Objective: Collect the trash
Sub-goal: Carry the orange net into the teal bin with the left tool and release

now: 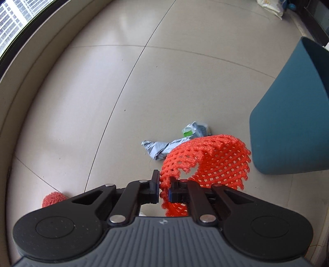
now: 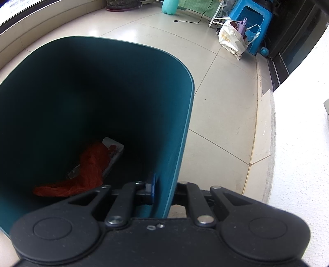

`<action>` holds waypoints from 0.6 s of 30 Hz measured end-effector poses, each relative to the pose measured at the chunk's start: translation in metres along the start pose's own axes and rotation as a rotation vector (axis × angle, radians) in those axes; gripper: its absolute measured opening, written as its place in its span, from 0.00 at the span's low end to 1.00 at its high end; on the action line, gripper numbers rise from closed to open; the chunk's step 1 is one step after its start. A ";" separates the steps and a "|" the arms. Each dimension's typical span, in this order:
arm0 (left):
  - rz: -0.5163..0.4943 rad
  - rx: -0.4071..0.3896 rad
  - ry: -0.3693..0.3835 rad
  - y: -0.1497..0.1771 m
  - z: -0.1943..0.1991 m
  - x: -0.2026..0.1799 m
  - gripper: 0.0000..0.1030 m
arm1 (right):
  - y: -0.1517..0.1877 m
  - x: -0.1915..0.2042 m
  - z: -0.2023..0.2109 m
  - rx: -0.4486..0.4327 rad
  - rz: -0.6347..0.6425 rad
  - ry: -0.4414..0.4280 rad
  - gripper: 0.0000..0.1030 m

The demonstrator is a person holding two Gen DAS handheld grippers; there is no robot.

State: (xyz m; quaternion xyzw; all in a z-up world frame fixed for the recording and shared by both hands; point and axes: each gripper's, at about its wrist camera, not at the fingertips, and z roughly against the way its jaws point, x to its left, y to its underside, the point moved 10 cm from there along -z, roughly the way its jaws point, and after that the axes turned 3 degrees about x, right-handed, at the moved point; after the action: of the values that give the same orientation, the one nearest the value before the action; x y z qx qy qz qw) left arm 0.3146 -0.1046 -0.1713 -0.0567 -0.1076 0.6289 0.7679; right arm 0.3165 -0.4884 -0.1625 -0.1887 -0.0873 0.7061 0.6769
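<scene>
My left gripper (image 1: 163,190) is shut on an orange foam net sleeve (image 1: 209,160), which hangs above the tiled floor. Below it on the floor lie a crumpled grey plastic bag (image 1: 158,149) and a small wrapper with a green patch (image 1: 194,129). The teal trash bin (image 1: 292,127) stands to the right of them. My right gripper (image 2: 164,191) is shut on the bin's wall (image 2: 164,164) at its rim. Inside the bin lie an orange plastic bag (image 2: 90,164) and a white carton (image 2: 114,152).
A fuzzy red piece (image 1: 53,198) lies on the floor at the lower left in the left wrist view. A raised sill and window (image 1: 12,24) run along the left. In the right wrist view a white tote bag (image 2: 234,39), a blue stool (image 2: 250,18) and a white wall (image 2: 300,154) stand on the right.
</scene>
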 end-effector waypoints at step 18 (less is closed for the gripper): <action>-0.194 -0.239 0.172 -0.075 0.124 -0.147 0.07 | 0.000 -0.004 -0.003 -0.001 -0.003 -0.005 0.10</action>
State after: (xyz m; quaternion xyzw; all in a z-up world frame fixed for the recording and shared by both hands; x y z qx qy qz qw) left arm 0.3293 -0.2695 -0.0479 -0.1907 -0.1205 0.5273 0.8192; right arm 0.3181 -0.4927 -0.1647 -0.1869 -0.0897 0.7054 0.6778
